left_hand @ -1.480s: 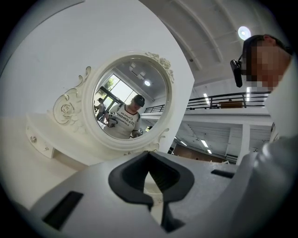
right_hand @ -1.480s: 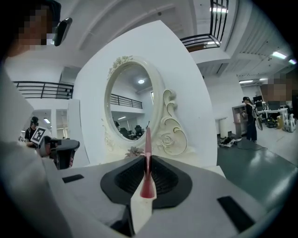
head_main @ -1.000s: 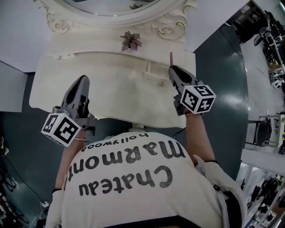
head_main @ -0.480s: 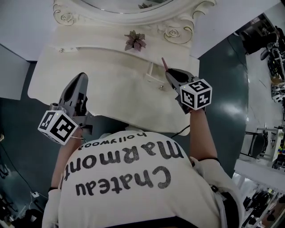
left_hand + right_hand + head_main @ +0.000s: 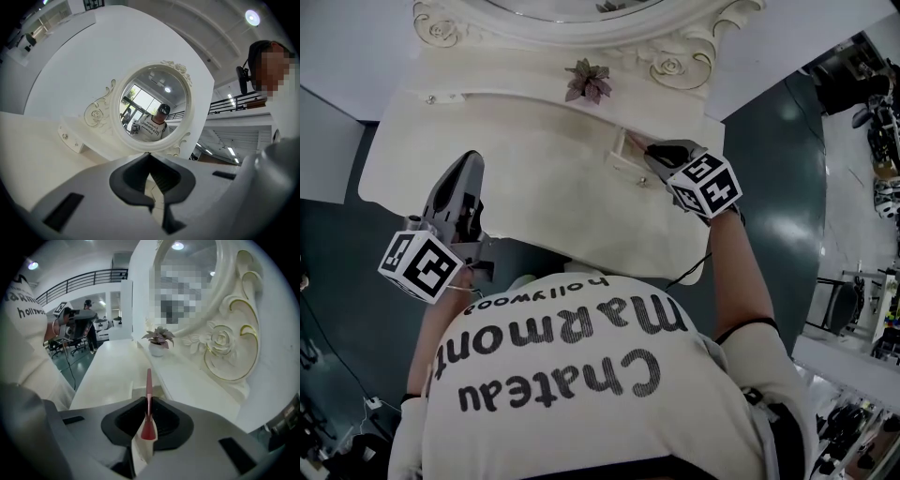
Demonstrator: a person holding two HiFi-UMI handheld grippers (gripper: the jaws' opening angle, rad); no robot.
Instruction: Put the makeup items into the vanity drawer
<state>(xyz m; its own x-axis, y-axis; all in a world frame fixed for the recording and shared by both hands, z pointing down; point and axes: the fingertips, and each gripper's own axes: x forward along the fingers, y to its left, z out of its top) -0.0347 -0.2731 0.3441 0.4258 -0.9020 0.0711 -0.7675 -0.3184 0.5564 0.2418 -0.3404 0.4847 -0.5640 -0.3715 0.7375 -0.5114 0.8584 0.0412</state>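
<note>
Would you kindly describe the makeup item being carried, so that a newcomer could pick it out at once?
Start at the white vanity with the oval mirror; over its top, the right hand-held gripper is shut on a slim pencil. It is the only dusky-pink stick, pointing roughly toward the small potted plant.

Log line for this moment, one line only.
right claw: shut on pink stick | stick tip at open drawer | left claw: shut, empty, near vanity front edge
</note>
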